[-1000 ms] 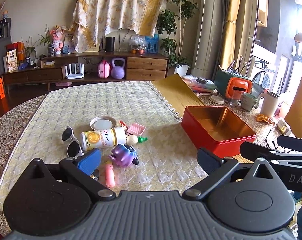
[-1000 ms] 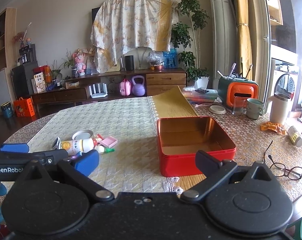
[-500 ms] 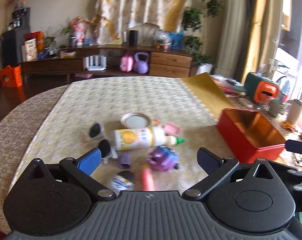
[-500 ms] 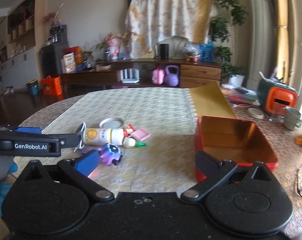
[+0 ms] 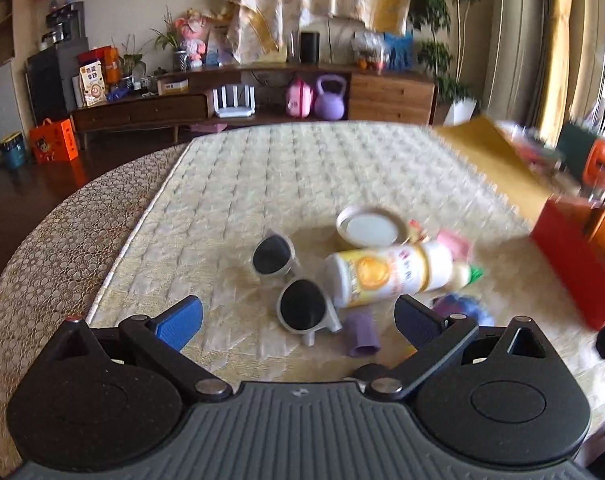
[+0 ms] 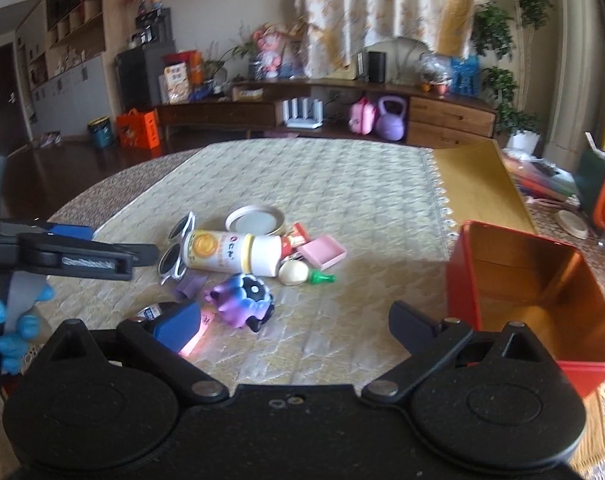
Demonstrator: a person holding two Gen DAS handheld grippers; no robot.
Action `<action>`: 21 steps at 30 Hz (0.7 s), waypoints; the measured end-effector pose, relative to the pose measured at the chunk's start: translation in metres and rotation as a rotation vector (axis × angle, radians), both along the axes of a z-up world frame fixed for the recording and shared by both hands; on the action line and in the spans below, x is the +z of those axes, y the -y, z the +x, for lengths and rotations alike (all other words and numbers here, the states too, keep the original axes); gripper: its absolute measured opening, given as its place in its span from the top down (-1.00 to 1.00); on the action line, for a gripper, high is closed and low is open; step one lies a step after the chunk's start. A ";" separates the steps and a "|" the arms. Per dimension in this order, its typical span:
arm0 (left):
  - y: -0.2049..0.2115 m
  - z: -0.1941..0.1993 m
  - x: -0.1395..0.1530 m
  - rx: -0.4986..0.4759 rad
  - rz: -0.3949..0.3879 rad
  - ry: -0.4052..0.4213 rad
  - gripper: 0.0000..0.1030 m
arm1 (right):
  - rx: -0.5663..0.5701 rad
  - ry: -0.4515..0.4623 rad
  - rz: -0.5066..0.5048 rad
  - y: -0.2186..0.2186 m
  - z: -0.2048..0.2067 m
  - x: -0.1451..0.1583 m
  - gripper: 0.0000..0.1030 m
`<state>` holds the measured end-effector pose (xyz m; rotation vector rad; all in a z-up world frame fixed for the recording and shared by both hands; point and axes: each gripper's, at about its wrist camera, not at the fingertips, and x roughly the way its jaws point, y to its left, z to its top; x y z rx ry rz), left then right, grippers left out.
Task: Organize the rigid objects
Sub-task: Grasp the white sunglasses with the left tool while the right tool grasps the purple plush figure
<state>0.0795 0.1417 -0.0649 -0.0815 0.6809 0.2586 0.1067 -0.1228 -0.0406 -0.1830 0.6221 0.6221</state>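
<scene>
1. The tablecloth (image 6: 342,184) is showing a pale yellow quilted weave.
2. The box (image 6: 530,292) is showing red outside, gold inside.
3. The bottle (image 6: 230,256) is showing white with a yellow circle.
4. The sunglasses (image 5: 290,280) are showing white frames, dark lenses.
5. The toy (image 6: 242,300) is showing purple and blue.

One bottle (image 6: 232,256), one tin (image 6: 530,280), one sunglasses (image 5: 292,280)

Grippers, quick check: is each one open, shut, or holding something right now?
Left gripper: open, holding nothing, above the white-framed sunglasses.
Right gripper: open, holding nothing, near the purple plastic toy figure.
</scene>
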 end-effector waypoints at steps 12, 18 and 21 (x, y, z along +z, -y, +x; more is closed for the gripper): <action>-0.018 0.031 -0.038 -0.089 -0.028 -0.049 -0.94 | 0.098 -0.057 -0.059 -0.037 0.027 -0.025 -0.67; -0.025 0.039 -0.045 -0.118 -0.060 -0.049 -0.70 | 0.119 -0.083 -0.076 -0.053 0.037 -0.033 -0.58; -0.031 0.042 -0.047 -0.123 -0.086 -0.045 -0.69 | 0.125 -0.090 -0.086 -0.061 0.041 -0.037 -0.56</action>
